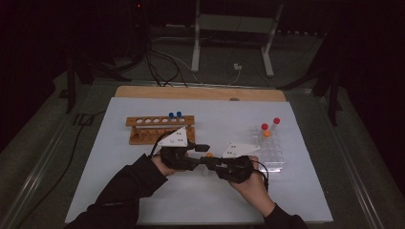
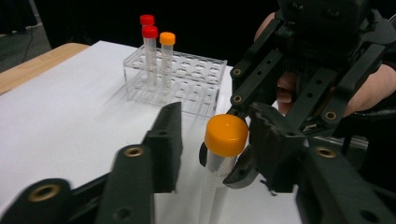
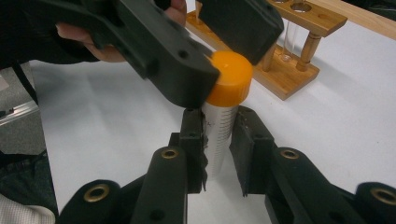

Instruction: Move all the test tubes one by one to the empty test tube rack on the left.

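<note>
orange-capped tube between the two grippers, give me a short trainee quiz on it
1. True or false: the right gripper grips the orange-capped tube on its clear body, below the cap.
2. What part of the tube do the left gripper jaws stand beside?
3. How many capped tubes stand in the clear rack? A) one B) three C) five

Key: 1 true. 2 the orange cap, with a gap on one side in the left gripper view. 3 B, two red caps and one orange.
</note>
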The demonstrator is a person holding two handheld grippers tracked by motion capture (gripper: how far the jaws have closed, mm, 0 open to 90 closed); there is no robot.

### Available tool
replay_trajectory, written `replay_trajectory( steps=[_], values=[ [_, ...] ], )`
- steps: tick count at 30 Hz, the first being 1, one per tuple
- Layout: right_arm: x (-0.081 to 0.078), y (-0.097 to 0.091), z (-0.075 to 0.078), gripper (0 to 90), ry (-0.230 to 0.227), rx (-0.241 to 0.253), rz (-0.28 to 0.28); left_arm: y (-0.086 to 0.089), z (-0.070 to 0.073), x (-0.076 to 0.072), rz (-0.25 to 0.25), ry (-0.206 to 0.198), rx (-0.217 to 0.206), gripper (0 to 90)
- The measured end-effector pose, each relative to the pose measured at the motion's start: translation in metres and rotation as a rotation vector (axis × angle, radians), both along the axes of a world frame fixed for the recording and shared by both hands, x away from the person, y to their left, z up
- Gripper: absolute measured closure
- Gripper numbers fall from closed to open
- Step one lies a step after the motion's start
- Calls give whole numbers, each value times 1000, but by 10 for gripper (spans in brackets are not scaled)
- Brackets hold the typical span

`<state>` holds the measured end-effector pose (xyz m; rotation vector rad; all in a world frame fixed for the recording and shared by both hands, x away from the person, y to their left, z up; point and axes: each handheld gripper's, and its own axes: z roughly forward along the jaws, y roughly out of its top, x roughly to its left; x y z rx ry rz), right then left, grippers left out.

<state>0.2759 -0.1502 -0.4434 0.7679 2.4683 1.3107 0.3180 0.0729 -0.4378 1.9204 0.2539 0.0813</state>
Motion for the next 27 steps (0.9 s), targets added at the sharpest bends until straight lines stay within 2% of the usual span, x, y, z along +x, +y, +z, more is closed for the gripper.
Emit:
replay_trajectory(
  steps=[2, 6, 13, 16, 18, 20, 27],
  values=[
    [0, 0, 0, 745, -1, 0, 0, -1, -1, 0, -4, -1, 4, 607],
    [1, -1, -1, 745, 1, -1, -1, -3, -3, 0, -25, 0, 4, 698],
    [1, -2, -1, 742, 3, 11, -7, -3, 0, 0, -20, -29, 14, 717],
    [1, -3, 1, 725, -7, 25, -9, -2, 4, 1, -21, -32, 2, 719],
    [-1, -4, 2, 627, -18, 43, -11, -1, 7, 1, -11, -45, 1, 720],
    [-1, -5, 3, 613, -26, 47, -12, 2, 10, 4, -3, -46, -6, 720],
    [-2, -13, 9, 481, -42, 94, -48, 15, 22, 9, 27, -63, 5, 720]
  ],
)
